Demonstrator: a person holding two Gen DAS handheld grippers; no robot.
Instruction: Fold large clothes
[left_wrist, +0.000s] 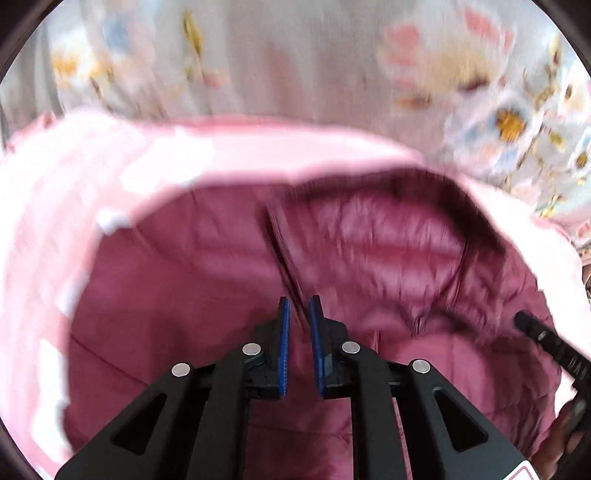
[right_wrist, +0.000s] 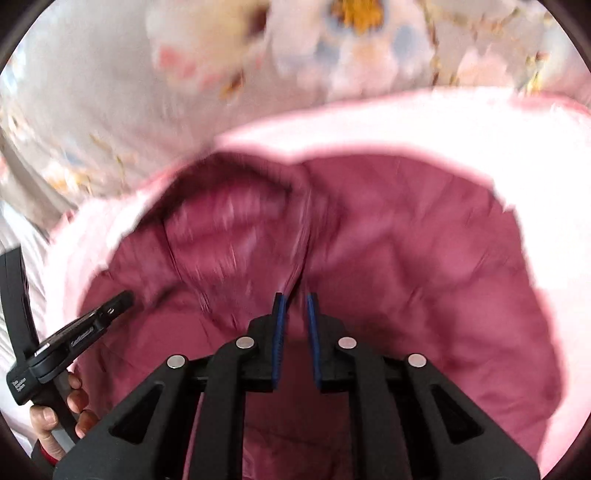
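Your jacket (left_wrist: 388, 240): maroon, quilted, puffy; pale pink lining turned out around it; lies rumpled on floral bedsheet, fold ridge running up its middle.

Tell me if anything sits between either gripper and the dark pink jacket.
Nothing visible does. The left gripper and right gripper each have the jacket fabric directly at and between their blue pads, nearly closed on it. The pale pink outer layer only rings it, over the floral sheet.
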